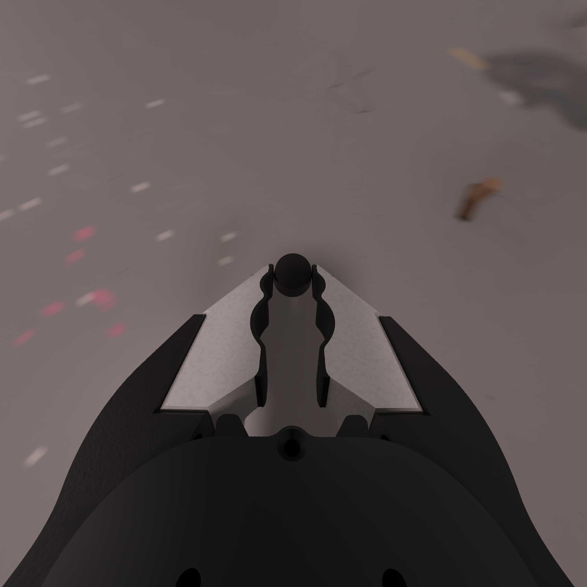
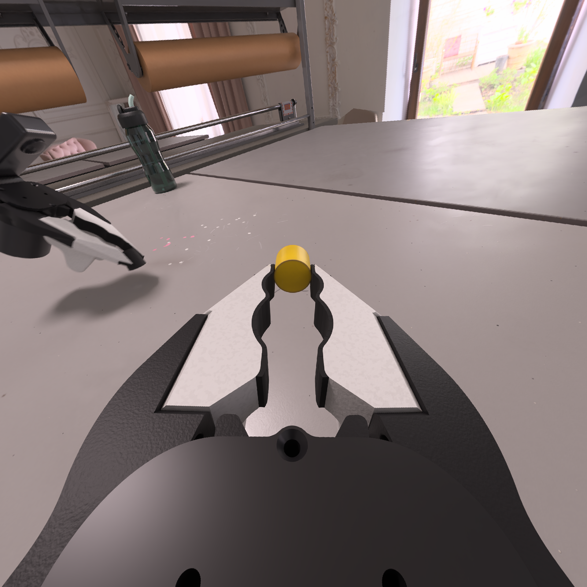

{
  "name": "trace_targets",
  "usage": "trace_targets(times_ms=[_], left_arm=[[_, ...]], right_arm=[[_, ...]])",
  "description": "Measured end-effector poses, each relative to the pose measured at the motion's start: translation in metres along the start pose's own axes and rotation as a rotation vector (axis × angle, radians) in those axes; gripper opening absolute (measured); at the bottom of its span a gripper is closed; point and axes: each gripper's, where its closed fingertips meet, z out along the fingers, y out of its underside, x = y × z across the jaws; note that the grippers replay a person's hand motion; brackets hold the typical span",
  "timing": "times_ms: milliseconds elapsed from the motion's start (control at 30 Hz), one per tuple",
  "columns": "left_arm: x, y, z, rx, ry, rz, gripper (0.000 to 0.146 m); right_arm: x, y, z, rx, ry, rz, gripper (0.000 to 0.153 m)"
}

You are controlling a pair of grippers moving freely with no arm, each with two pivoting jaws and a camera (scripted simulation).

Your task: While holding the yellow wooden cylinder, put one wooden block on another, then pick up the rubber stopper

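In the left wrist view my left gripper (image 1: 292, 274) is shut on a black rubber stopper (image 1: 291, 275) held at its fingertips above the grey table (image 1: 222, 127). In the right wrist view my right gripper (image 2: 292, 276) is shut on the yellow wooden cylinder (image 2: 291, 272), held lengthwise at its fingertips above the table. The left gripper also shows in the right wrist view (image 2: 135, 262) at the left, hovering over its shadow. A blurred brown wooden piece (image 1: 476, 198) lies on the table at the right of the left wrist view. No stacked blocks show clearly.
A dark green water bottle (image 2: 149, 149) stands at the table's back left. Brown paper rolls (image 2: 216, 60) hang on a metal rack behind. A seam (image 2: 381, 198) crosses the table. Pink and white specks (image 2: 197, 238) mark the surface. A window (image 2: 482, 57) is at the far right.
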Motion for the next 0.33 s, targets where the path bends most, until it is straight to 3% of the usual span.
trace_targets(times_ms=[133,333], left_arm=[[0.102,-0.013,0.03,-0.01,0.272,0.164,0.024],[0.156,-0.005,0.085,-0.088,0.253,0.35,0.024]], right_arm=[[-0.001,0.0,0.001,0.0,-0.005,0.004,0.021],[-0.002,0.001,0.001,-0.007,-0.01,-0.004,0.021]])
